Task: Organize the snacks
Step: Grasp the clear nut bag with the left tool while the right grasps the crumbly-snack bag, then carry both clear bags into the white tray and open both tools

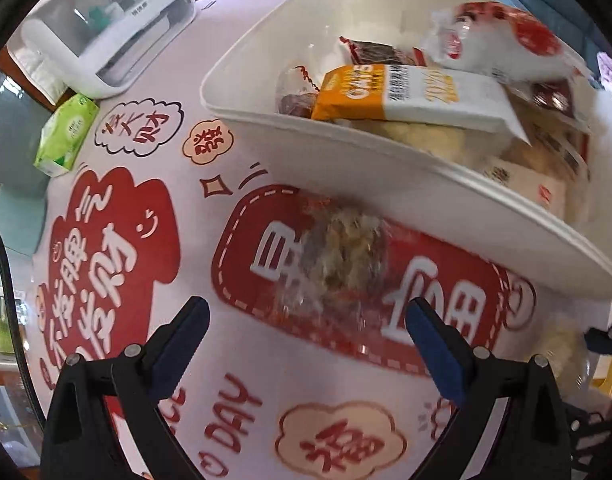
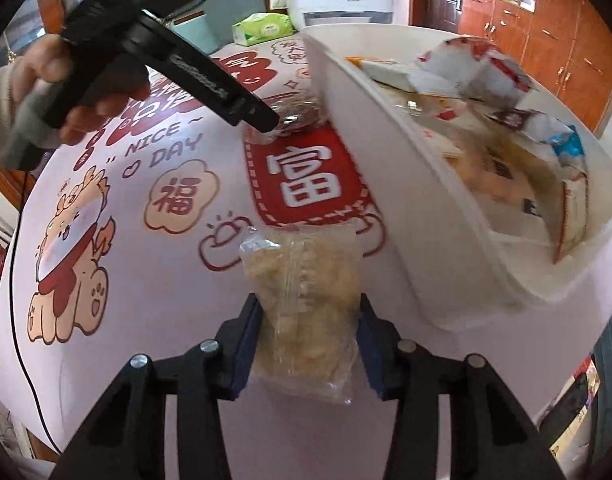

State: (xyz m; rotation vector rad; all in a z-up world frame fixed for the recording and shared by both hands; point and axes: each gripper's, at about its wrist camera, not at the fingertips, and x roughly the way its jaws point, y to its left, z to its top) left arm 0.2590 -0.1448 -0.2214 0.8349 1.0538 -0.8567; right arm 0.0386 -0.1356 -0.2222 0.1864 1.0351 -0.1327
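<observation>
A white bin point(image 1: 346, 160) stands on the printed tablecloth and holds several snack packs, among them an orange-and-white pack point(image 1: 402, 92). A clear-wrapped snack point(image 1: 342, 256) lies on the cloth just in front of the bin. My left gripper point(image 1: 306, 320) is open, its blue pads on either side of and short of that snack. In the right wrist view my right gripper point(image 2: 310, 320) is shut on a clear pack of pale crackers point(image 2: 306, 280), beside the bin point(image 2: 386, 184). The left gripper point(image 2: 262, 118) also shows there, near the dark wrapped snack point(image 2: 298, 116).
A white lidded appliance point(image 1: 102, 32) and a green tissue pack point(image 1: 64, 136) stand at the far side of the round table point(image 2: 146, 264). A black cable point(image 2: 16, 280) hangs along the table's left edge. Wooden cabinets point(image 2: 546, 40) are behind.
</observation>
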